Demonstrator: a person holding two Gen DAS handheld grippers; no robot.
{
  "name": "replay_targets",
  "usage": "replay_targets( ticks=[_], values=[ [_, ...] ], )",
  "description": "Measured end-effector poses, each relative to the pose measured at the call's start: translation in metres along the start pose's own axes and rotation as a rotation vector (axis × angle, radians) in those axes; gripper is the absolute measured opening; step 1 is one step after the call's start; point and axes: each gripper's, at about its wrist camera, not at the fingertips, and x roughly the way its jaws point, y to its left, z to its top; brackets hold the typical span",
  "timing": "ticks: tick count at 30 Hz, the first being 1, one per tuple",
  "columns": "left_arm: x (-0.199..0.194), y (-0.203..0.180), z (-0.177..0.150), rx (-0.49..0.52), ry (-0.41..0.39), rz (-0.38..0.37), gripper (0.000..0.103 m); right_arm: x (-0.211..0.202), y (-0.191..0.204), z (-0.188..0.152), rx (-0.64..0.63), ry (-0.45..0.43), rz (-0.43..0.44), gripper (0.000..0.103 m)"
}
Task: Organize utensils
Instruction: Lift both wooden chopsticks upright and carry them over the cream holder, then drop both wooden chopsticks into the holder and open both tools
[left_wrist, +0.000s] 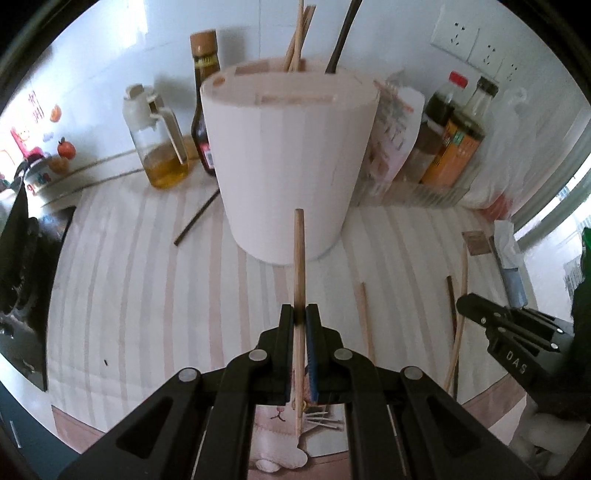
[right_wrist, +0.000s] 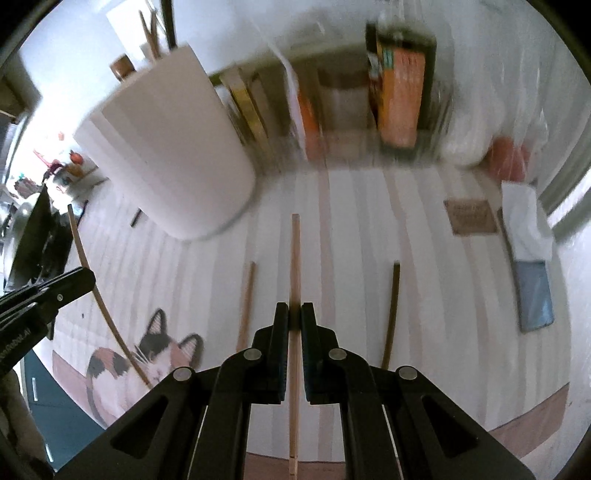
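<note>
Striped cloth with a cat print is covering the desk (left_wrist: 155, 295), and bottles are crowding along the white wall behind it.

The left claw (left_wrist: 299, 314) is pinching a pale wooden chopstick (left_wrist: 300, 258) between its pressed-together pads, with the stick's free end reaching out ahead of the tips toward the white utensil holder (left_wrist: 288, 166). The holder is standing straight ahead of this claw and close, its slotted top already carrying several chopsticks and a dark handle.

The right claw (right_wrist: 294, 314) is likewise clamping its own pale chopstick (right_wrist: 295, 266), which is running out ahead of its tips; from this claw the holder (right_wrist: 166, 155) is lying ahead and off to the left. The view here is smeared, so fine detail is hard to read.

Loose pieces are lying on the cloth: another pale stick (right_wrist: 246, 302) just left of the right claw, a dark stick (right_wrist: 391, 310) to its right, and a dark one (left_wrist: 197, 218) lying left of the holder's base.

Both claws appear to be carrying their sticks toward the holder. To do this well, each stick's end probably needs lining up over an open slot with the stick steep, and the two claws are better going in one at a time so they are not crossing. The grip should be loosening only once the end is inside the slot, since a slim stick could skid off the rim.
</note>
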Motion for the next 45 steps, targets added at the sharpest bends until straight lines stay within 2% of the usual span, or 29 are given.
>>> replay_targets(
  ticks=[11, 19, 25, 28, 33, 38, 45],
  values=[
    [-0.039, -0.005, 0.022, 0.013, -0.105, -0.026, 0.003, -0.049, 0.009, 0.042, 0.003, -0.172, 0.027, 0.006],
    [-0.084, -0.007, 0.052, 0.008, -0.200, -0.062, 0.003, -0.088, 0.018, 0.083, 0.019, -0.292, 0.066, 0.006],
    [-0.135, -0.006, 0.097, -0.019, -0.310, -0.105, 0.003, -0.132, 0.031, 0.133, 0.014, -0.416, 0.120, 0.006],
    [-0.166, -0.001, 0.129, -0.038, -0.390, -0.121, 0.003, -0.156, 0.041, 0.163, 0.009, -0.484, 0.151, 0.006],
    [-0.198, 0.010, 0.173, -0.050, -0.478, -0.094, 0.003, -0.189, 0.057, 0.211, 0.007, -0.596, 0.185, 0.006],
    [-0.189, 0.023, 0.206, -0.057, -0.484, -0.045, 0.003, -0.192, 0.079, 0.247, -0.002, -0.653, 0.192, 0.006],
    [-0.126, 0.044, 0.224, -0.085, -0.372, -0.022, 0.003, -0.150, 0.105, 0.277, -0.029, -0.671, 0.181, 0.006]
  ],
)
